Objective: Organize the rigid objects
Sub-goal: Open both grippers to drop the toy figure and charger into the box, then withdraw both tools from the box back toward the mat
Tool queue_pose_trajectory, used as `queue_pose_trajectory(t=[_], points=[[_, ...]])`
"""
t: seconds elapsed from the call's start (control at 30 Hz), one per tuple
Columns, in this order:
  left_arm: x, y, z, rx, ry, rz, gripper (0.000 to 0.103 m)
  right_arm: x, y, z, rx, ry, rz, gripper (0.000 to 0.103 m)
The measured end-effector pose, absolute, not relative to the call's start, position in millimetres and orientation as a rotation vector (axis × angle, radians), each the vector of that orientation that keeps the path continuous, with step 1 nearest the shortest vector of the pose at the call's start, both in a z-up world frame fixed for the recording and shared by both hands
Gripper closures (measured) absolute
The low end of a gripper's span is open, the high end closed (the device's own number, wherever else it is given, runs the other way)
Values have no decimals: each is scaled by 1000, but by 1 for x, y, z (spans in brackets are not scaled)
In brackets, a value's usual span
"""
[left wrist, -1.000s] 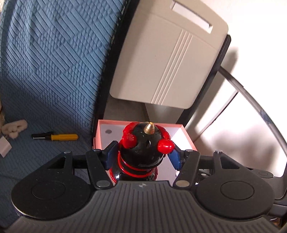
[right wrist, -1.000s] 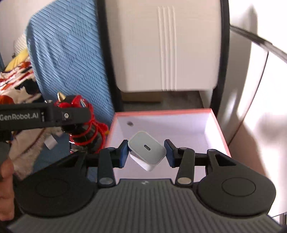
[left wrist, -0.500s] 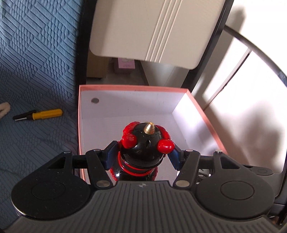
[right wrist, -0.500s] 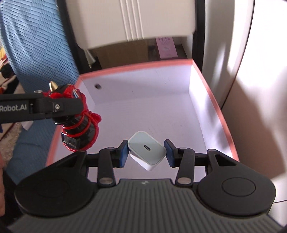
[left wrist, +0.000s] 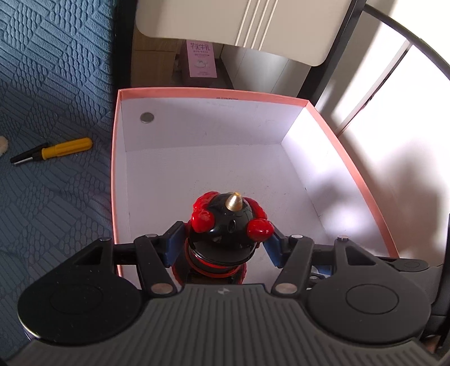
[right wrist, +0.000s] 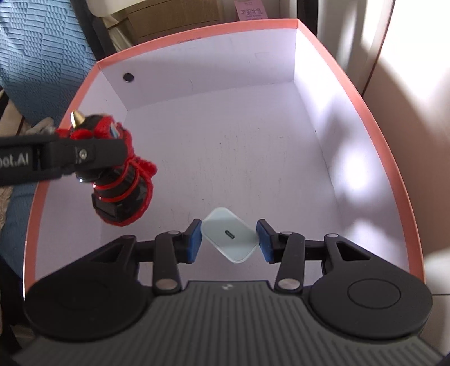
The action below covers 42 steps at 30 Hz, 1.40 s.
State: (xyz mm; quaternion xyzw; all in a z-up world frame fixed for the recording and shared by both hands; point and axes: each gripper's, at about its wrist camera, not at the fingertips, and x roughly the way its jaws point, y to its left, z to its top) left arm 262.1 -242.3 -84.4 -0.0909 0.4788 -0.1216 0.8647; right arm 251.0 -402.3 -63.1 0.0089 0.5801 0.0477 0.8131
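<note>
My left gripper [left wrist: 223, 242] is shut on a black and red toy figure [left wrist: 229, 222] with a gold tip. It holds the toy over the near left part of an open pink-rimmed white box [left wrist: 118, 146]. The toy also shows in the right wrist view [right wrist: 118, 183], hanging above the box floor. My right gripper [right wrist: 229, 239] is shut on a white USB charger block [right wrist: 230, 238], tilted between the blue pads, over the near middle of the box [right wrist: 365, 112].
A yellow-handled screwdriver [left wrist: 53, 149] lies on the blue textured bedspread [left wrist: 50, 84] left of the box. A beige panel [left wrist: 253, 25] and a pink carton [left wrist: 201, 60] stand behind the box. A white wall is at the right. A small round magnet [left wrist: 147, 117] sits on the box's far wall.
Both grippers have moved forward and down over the box with their objects still held. The box now fills both views.
</note>
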Motion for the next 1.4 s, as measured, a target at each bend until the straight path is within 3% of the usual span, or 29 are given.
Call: queue_pose_trajectory(t=[0.97,1.4], points=[[167,-138,76,-223,632,-246,36,194,-333,88,42,862,189,58],[97,-74,88,-223,535,-187,36,147,-282,108,-32,797,239,58]])
